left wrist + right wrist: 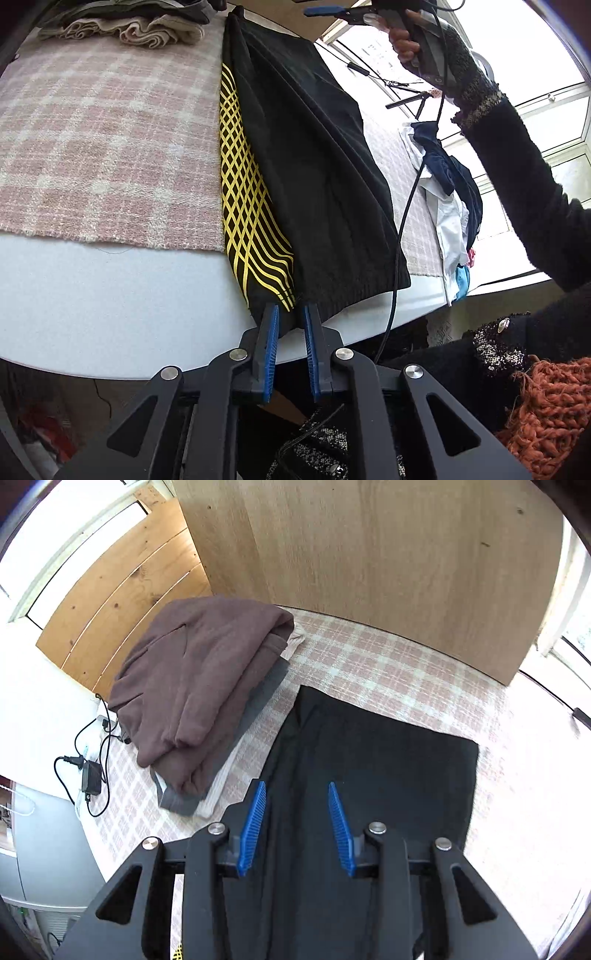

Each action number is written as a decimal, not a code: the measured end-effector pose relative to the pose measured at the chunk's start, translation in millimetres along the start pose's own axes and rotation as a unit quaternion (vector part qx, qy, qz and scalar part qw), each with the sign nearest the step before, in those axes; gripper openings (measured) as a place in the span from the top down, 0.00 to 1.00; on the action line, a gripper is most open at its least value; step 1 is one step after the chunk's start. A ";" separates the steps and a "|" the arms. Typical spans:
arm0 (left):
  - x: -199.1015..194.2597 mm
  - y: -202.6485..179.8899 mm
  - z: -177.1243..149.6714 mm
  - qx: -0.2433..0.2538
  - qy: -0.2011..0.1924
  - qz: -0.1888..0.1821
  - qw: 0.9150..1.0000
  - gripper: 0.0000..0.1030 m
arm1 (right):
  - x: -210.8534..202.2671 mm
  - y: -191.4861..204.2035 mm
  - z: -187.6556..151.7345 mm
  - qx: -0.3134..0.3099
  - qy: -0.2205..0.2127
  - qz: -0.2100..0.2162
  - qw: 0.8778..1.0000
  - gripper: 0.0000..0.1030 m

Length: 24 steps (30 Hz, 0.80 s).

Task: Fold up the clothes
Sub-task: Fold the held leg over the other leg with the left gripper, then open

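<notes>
Black garment laid out, fold not finished.
Your left gripper (290, 314) stands narrow around the black garment (314, 166)'s near hem, not pressing; right gripper (297, 794) half open above it. It lies on the plaid cloth (110, 147), long axis running away from you. Folded stack (199, 686) done; unfolded pile (450, 206) left.

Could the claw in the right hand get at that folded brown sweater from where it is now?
Probably yes. The right claw hangs open over the black garment, and the brown sweater lies on top of its pile just to the side, nothing between them.
</notes>
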State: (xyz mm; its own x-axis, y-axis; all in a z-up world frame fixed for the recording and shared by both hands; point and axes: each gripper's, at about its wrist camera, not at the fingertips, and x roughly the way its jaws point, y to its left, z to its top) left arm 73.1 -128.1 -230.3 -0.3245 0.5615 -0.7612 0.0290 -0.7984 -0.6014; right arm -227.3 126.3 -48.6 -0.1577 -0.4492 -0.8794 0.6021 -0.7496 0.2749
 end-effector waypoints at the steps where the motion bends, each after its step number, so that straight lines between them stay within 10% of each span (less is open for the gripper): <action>1: 0.3 0.6 5.9 0.003 0.003 0.000 1.000 0.72 | -14.8 -6.4 -24.7 0.008 -0.002 -0.007 1.000 0.58; 11: 52.3 -5.8 72.1 0.045 0.071 -0.015 0.996 0.70 | -21.5 -22.0 -247.3 0.035 0.117 -0.073 0.990 0.57; 14: 70.4 -9.5 80.5 0.052 0.095 -0.014 0.994 0.72 | -21.1 -15.6 -269.1 0.038 0.109 -0.080 0.990 0.57; 17: 76.7 -11.0 80.5 0.053 0.101 -0.002 0.994 0.99 | -27.5 -10.9 -275.7 0.027 0.095 -0.089 0.991 0.57; 24: 45.4 -19.0 73.0 0.066 0.062 0.027 0.996 0.99 | -42.3 -2.0 -276.7 -0.007 0.058 -0.075 0.996 0.57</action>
State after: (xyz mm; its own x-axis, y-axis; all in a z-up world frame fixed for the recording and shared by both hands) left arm -11.2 -103.2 -235.8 -0.2064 0.5338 -0.8201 -0.0836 -0.8447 -0.5287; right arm -5.3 281.4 -119.6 -0.1554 -0.2737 -0.9492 0.5891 -0.7970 0.1334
